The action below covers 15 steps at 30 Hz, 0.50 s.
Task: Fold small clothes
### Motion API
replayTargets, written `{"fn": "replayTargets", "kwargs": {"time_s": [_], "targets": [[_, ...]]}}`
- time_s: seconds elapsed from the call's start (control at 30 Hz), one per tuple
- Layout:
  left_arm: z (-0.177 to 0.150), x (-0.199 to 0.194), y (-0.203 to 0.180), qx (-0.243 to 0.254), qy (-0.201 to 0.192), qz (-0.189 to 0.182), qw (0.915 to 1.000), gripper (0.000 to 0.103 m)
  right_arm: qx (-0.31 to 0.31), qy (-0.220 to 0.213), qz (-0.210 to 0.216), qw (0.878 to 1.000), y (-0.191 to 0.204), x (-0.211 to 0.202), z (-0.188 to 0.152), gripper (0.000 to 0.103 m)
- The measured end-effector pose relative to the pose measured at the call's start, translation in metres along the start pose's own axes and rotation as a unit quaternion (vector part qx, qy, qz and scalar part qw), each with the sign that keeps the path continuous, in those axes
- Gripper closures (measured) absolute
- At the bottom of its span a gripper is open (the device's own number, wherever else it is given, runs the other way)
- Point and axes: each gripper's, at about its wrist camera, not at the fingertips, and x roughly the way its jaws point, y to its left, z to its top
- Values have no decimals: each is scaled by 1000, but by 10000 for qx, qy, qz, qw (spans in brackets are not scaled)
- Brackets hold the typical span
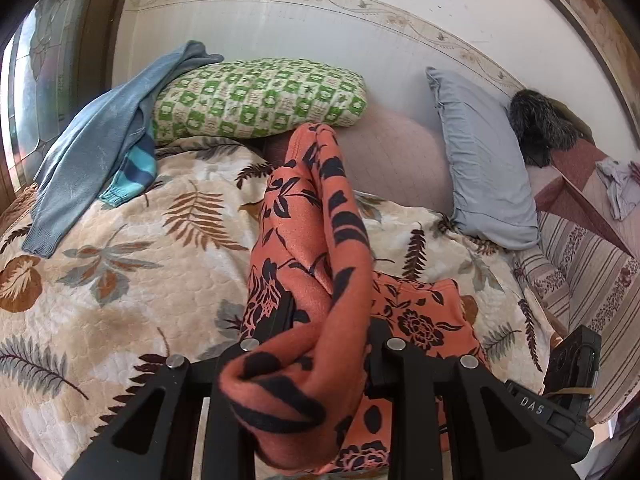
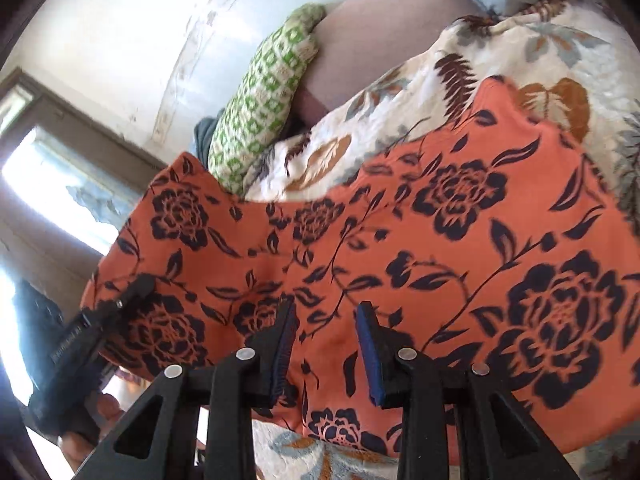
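Through your left wrist camera, your left gripper (image 1: pixel 320 344) is clamped on the orange floral garment (image 1: pixel 304 240). A bunched fold of it fills the gap between the two black fingers (image 1: pixel 276 320) and spills back toward the lens in a thick roll. From the grip, a long twisted length of the cloth runs away toward the far side of the bed, ending just in front of the green checked pillow (image 1: pixel 260 96). The rest of the garment lies to the right of the gripper on the leaf-print quilt (image 1: pixel 100 280). At far left a blue sweater (image 1: pixel 92 152) drapes over the end of the green pillow and down onto the quilt. A grey-blue pillow (image 1: pixel 480 160) leans at far right, with a dark furry item (image 1: pixel 540 120) beyond it. At the right edge, your right gripper's housing (image 1: pixel 572 364) shows in part.

Through your right wrist camera, your right gripper (image 2: pixel 326 324) has its blue-padded fingers (image 2: pixel 370 344) standing apart, with the orange garment (image 2: pixel 400 240) spread wide behind and between them. The cloth passes through the gap, yet the pads do not visibly press on it, so I cannot tell whether you are holding it here. The garment covers most of the near view, hanging in a broad sheet over the quilt (image 2: pixel 460 60). At near left, your left gripper (image 2: pixel 132 292) bites the garment's edge, and part of your hand (image 2: pixel 92 420) shows below it. The green pillow (image 2: pixel 264 100) lies far behind, beside a brownish pillow (image 2: pixel 380 32).
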Motion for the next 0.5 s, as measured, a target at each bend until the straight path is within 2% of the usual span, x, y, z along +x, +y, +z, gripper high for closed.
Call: {"fn": "replayTargets", "kwargs": {"time_s": [0.13, 0.23, 0.33, 0.4, 0.43, 0.5], "targets": [[-2, 20, -64, 417, 271, -76, 9987, 76, 569, -773, 19, 9954, -30, -53, 31, 68], [-19, 47, -117, 745, 599, -184, 9952, 76, 1136, -1132, 109, 9870, -57, -81, 48, 67], [-53, 84, -161, 1100, 1049, -275, 9880, 77, 2017, -1099, 500, 9720, -93, -89, 53, 66], [-80, 105, -177, 1312, 1349, -182, 9820, 77, 2498, -1069, 762, 9594, -112, -93, 53, 66], [-91, 111, -182, 1428, 1399, -109, 9798, 77, 2618, -1076, 787, 9559, -116, -94, 53, 66], [-100, 110, -185, 1620, 1254, -77, 9788, 77, 2666, -1077, 830, 9542, -119, -97, 57, 66]]}}
